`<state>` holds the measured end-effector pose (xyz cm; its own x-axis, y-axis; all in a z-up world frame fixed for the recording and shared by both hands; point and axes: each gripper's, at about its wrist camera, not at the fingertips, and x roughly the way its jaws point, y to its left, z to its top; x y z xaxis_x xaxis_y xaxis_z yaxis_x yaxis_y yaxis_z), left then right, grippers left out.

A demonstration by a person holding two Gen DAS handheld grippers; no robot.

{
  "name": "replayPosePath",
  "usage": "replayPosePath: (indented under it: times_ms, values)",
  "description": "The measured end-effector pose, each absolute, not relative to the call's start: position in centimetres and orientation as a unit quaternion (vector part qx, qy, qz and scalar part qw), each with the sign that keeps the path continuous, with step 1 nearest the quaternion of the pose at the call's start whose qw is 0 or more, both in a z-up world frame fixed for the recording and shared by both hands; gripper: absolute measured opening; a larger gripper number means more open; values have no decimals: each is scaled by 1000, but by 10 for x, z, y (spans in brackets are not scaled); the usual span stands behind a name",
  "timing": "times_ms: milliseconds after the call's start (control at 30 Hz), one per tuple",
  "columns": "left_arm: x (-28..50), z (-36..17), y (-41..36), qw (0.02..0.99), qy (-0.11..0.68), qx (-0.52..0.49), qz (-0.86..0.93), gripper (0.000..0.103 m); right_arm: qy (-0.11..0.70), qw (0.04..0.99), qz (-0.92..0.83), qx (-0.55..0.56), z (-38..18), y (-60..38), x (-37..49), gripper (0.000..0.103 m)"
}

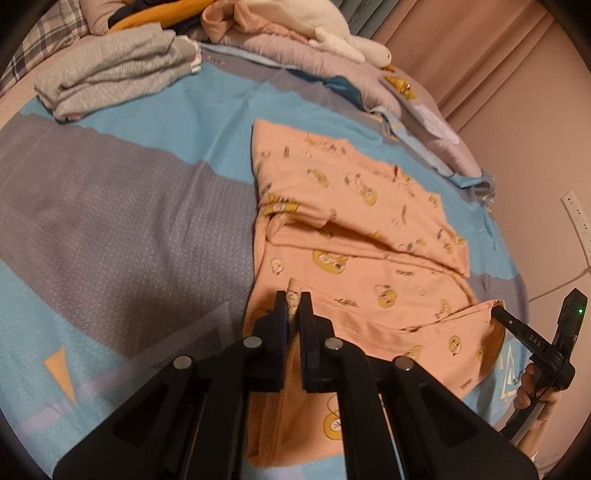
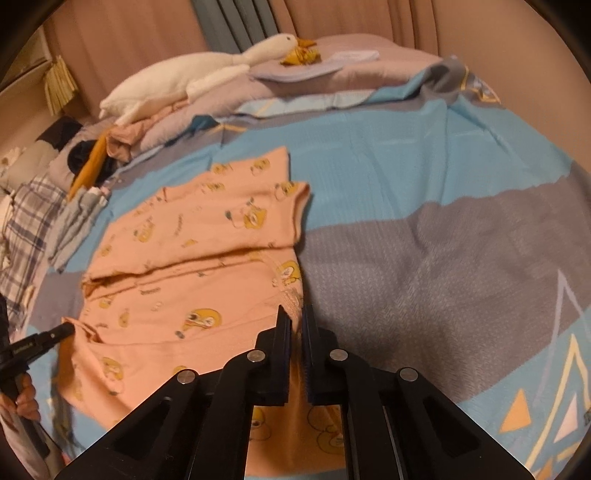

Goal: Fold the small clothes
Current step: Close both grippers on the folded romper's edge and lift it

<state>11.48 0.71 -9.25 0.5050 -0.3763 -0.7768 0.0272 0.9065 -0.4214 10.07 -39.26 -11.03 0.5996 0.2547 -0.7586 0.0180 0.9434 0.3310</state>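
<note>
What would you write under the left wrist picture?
Left tool pinching the hem of an orange duck-print shirt on the bed.

A home bedroom: a bed [image 2: 424, 155] with a blue and grey patterned sheet, a plush goose [image 2: 207, 74], piled clothes [image 1: 118, 81] and curtains [image 2: 236, 26].

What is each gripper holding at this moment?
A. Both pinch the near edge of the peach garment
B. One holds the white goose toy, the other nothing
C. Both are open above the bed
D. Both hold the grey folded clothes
A: the left gripper and the right gripper each have peach garment fabric between shut jaws.
</note>
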Motion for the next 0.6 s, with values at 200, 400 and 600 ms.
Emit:
replayPosePath:
  times_ms: [200,400,600]
  values:
    - [106,-71,6,863,455,-183,-124,4,414,894,61,159,-91,-397,90,6]
    - [100,-53,6,872,432,-190,-131,4,388,905,65,164,-73,-398,84,6]
    - [99,-32,10,882,405,-197,-137,4,358,916,76,168,-54,-398,84,6]
